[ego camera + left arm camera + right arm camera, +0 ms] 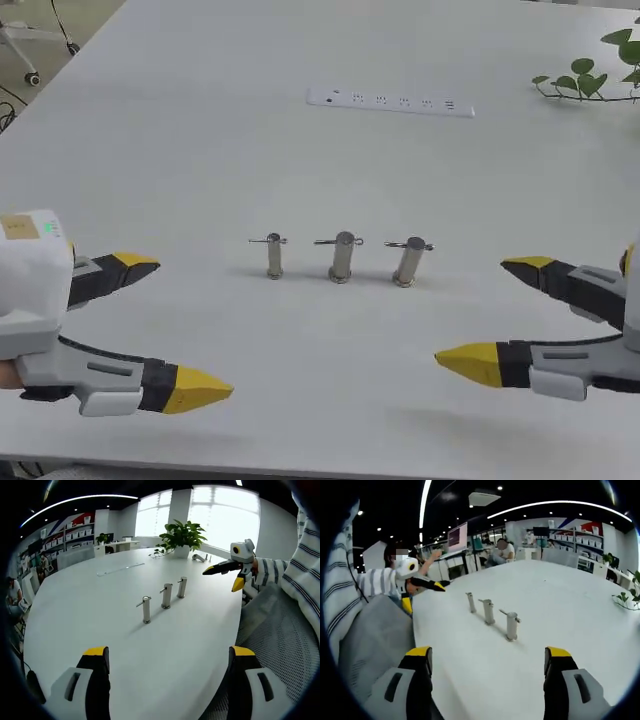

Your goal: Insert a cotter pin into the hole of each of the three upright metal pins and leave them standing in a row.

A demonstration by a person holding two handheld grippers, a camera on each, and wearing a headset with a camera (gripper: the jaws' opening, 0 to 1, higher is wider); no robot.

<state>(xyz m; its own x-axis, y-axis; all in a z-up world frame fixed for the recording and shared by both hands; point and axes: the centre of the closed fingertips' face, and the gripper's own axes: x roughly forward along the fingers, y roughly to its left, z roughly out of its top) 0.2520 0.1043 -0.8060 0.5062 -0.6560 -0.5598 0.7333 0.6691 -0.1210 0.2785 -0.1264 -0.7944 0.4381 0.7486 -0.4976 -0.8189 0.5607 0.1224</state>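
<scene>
Standing in a row at mid-table, three upright cylindrical steel pins (343, 262) each carry a thin wire cotter pin (330, 241) crosswise through the hole near the top, so the task appears complete. Left yellow-tipped black gripper (175, 325) and right yellow-tipped black gripper (483, 310) hover on either side, well apart from the row, jaws spread wide and empty, probably held clear to avoid toppling the pins. White rectangular power strip (390, 101) lies beyond them on the white table (150, 150).
</scene>
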